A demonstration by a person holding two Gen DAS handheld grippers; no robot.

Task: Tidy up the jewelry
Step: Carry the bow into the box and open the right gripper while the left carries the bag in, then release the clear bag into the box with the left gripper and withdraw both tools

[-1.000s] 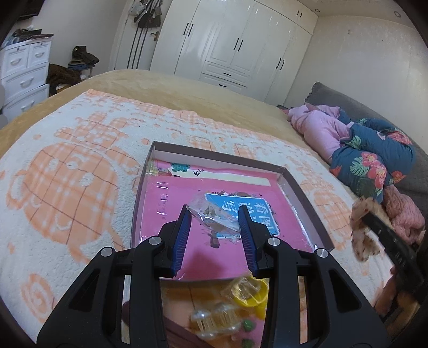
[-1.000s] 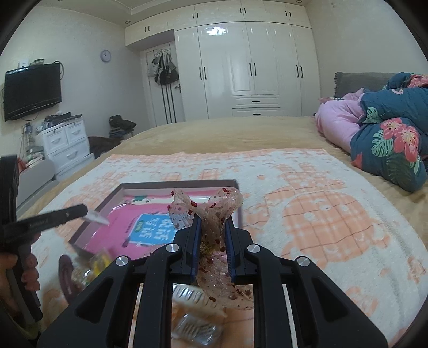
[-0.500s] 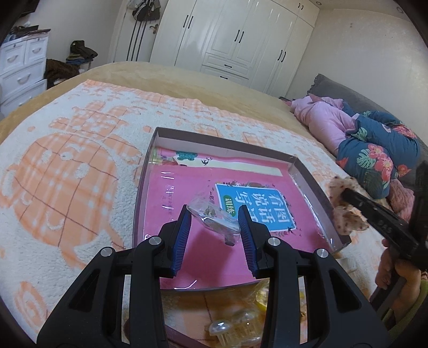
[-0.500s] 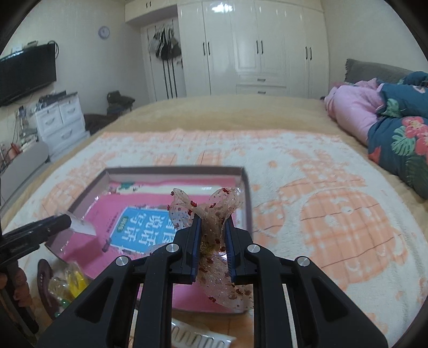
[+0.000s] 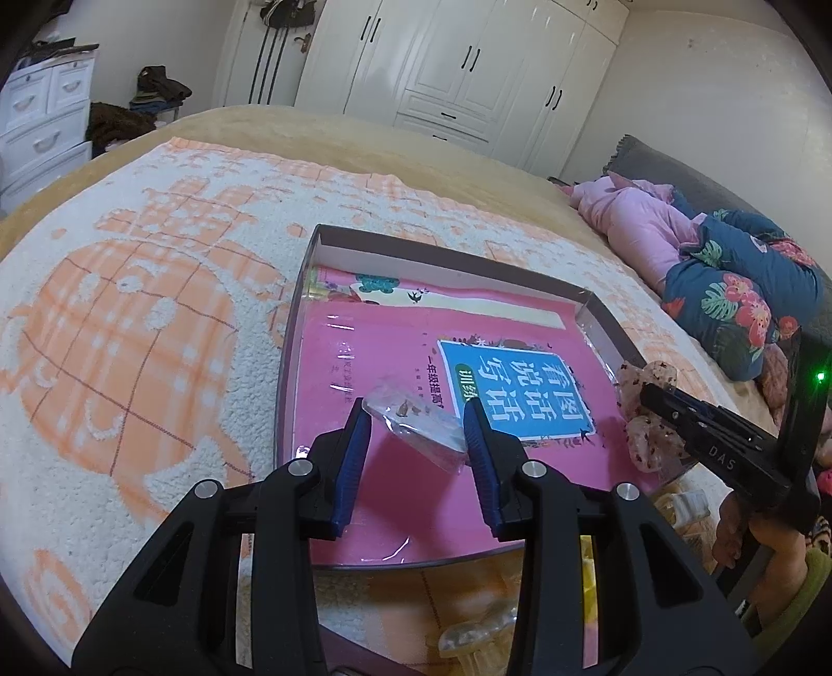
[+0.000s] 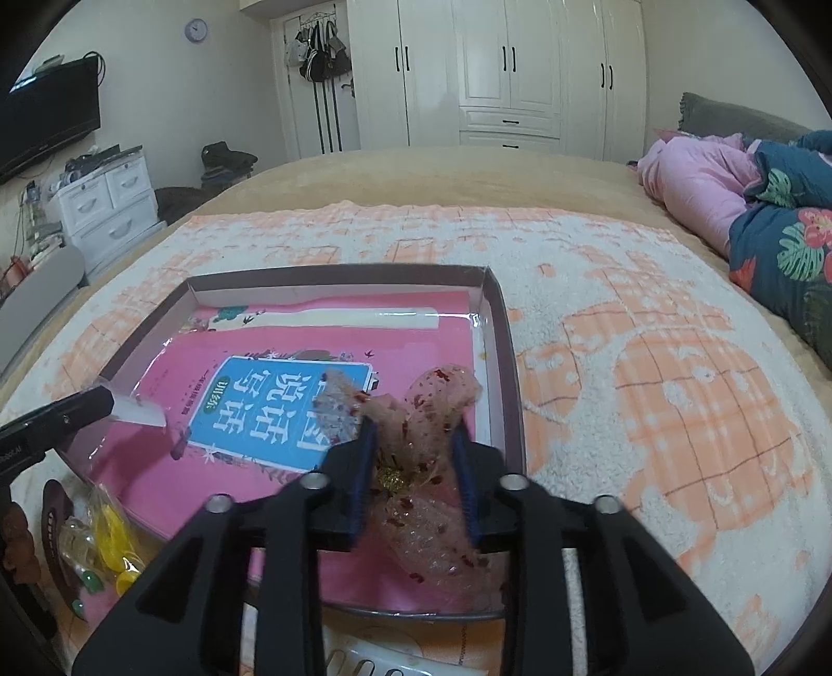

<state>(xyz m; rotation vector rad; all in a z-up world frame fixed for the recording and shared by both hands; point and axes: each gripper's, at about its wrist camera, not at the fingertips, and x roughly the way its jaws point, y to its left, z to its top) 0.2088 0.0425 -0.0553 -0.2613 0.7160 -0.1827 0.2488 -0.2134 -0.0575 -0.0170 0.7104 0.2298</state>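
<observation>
shallow box (image 6: 507,359), pink book (image 6: 291,395) inside

Background only: bed (image 6: 416,171) with tan cover, white-and-orange patterned blanket (image 5: 130,333) spread over it. White wardrobe (image 6: 520,73) along far wall, black handles, bags (image 6: 317,52) hanging on a rack just left of it. Wall clock (image 6: 196,29) above. Black TV (image 6: 49,117) on left wall, white drawer unit (image 6: 106,208) below it, dark clothes pile (image 6: 229,156) near. Pink quilt (image 6: 697,182) and blue floral quilt (image 6: 785,249) bunched at the bed's right side, grey headboard (image 6: 728,112) behind
</observation>
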